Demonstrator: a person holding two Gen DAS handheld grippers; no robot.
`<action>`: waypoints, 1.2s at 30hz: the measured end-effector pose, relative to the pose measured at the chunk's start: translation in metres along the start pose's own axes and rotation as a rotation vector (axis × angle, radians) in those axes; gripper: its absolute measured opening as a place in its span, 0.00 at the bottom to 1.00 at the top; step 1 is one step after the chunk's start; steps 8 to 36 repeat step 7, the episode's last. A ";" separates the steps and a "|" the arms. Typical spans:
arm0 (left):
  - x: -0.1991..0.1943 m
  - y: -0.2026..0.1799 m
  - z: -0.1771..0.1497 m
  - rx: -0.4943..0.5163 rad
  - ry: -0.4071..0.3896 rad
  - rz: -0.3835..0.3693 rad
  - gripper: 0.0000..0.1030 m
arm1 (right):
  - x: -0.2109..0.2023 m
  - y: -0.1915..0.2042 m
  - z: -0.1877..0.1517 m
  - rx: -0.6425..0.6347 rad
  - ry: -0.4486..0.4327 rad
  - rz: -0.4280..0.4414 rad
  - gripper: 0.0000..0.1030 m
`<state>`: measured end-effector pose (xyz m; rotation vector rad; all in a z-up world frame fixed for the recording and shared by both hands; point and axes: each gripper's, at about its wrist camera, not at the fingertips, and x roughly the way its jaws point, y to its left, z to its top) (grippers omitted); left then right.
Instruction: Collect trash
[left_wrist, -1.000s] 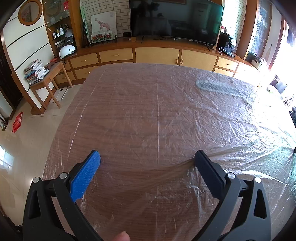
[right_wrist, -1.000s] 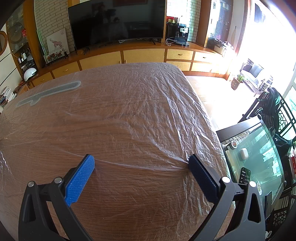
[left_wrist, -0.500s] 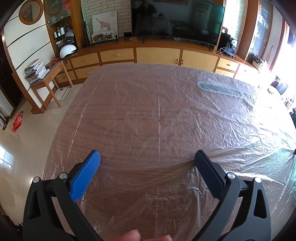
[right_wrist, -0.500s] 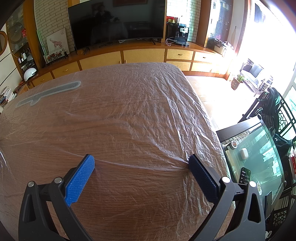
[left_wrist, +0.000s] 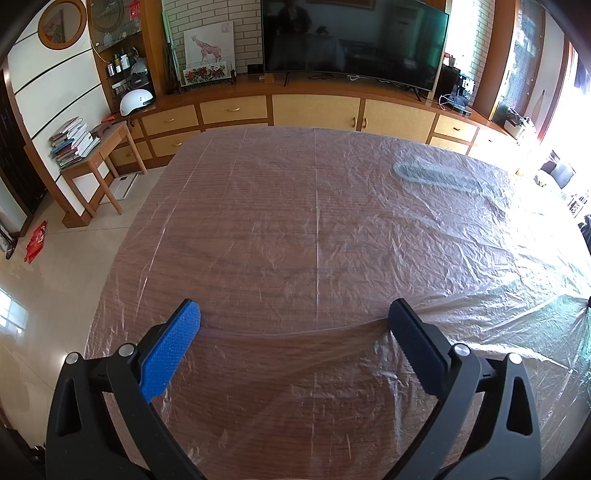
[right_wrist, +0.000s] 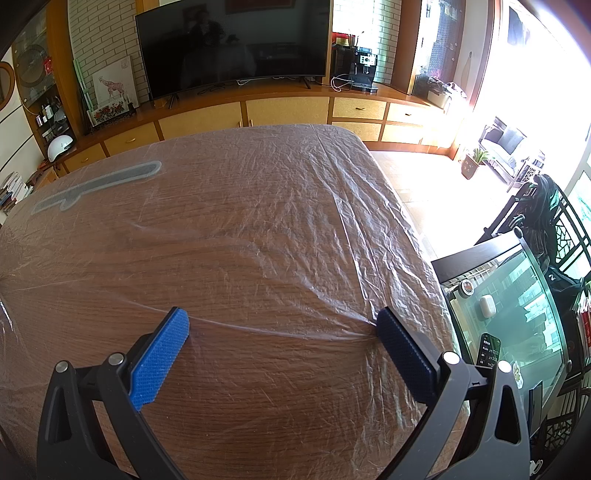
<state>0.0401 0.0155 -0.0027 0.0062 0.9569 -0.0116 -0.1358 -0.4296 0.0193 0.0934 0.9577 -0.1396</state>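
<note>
A thin clear plastic sheet (left_wrist: 314, 229) covers the whole wooden table; it also shows in the right wrist view (right_wrist: 258, 229). My left gripper (left_wrist: 295, 317) is open, its fingertips pressing on the sheet, which is pulled into a taut fold between them. My right gripper (right_wrist: 282, 319) is open too, its tips on the sheet with a stretched crease running between them. A grey elongated patch (left_wrist: 436, 177) lies under the sheet at the far side; it shows in the right wrist view (right_wrist: 99, 184) at far left. No loose trash item is visible.
A long wooden cabinet (left_wrist: 314, 110) with a TV (left_wrist: 354, 37) stands beyond the table. A small side table with books (left_wrist: 88, 147) is at the left. A glass-topped stand (right_wrist: 509, 314) with a phone sits close to the table's right edge.
The left wrist view has shifted slightly. A fingertip seen at its bottom edge is gone now. The right gripper has not moved.
</note>
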 end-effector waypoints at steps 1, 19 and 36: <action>0.000 0.001 0.000 -0.001 0.000 -0.001 0.99 | 0.000 0.000 0.000 0.000 0.000 0.000 0.97; 0.000 0.000 0.000 0.000 0.000 0.000 0.99 | 0.000 0.000 0.000 0.000 0.000 0.000 0.97; 0.000 0.000 0.000 0.000 0.000 0.000 0.99 | 0.000 0.000 0.000 0.000 0.000 0.000 0.97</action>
